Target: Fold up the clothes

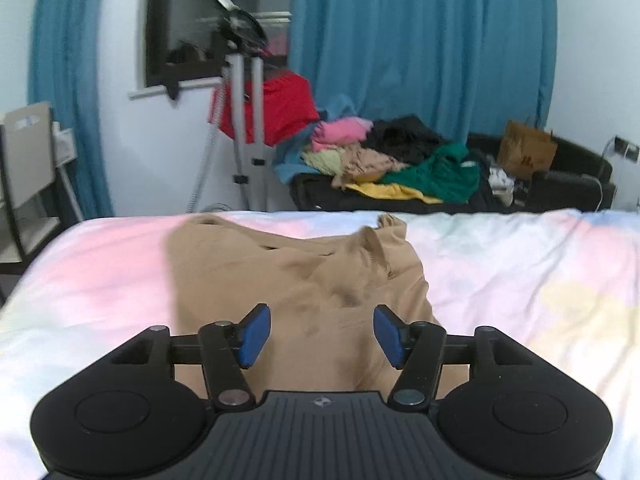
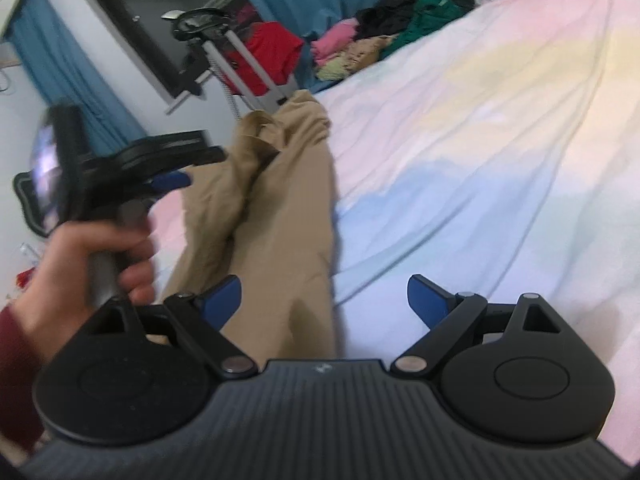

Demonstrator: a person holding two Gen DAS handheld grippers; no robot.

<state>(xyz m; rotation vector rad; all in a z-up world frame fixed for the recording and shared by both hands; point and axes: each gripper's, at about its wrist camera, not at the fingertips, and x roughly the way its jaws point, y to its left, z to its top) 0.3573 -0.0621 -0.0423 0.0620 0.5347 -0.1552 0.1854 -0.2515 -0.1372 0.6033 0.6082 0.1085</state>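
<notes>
A tan garment point(image 1: 304, 280) lies partly folded and rumpled on the pastel tie-dye bed cover point(image 1: 520, 280). My left gripper point(image 1: 322, 334) is open and empty, hovering just above the garment's near end. In the right wrist view the same garment point(image 2: 280, 208) runs away from me as a long strip. My right gripper point(image 2: 324, 302) is open and empty, its left finger over the garment's near edge, its right finger over bare bed cover point(image 2: 480, 140). The left gripper point(image 2: 172, 180) also shows there, held in a hand at the left, blurred.
A pile of coloured clothes point(image 1: 384, 160) lies on a dark sofa beyond the bed's far edge, with a brown paper bag point(image 1: 526, 148) to its right. A garment steamer stand point(image 1: 248, 120) with a red item stands by the window. Blue curtains hang behind.
</notes>
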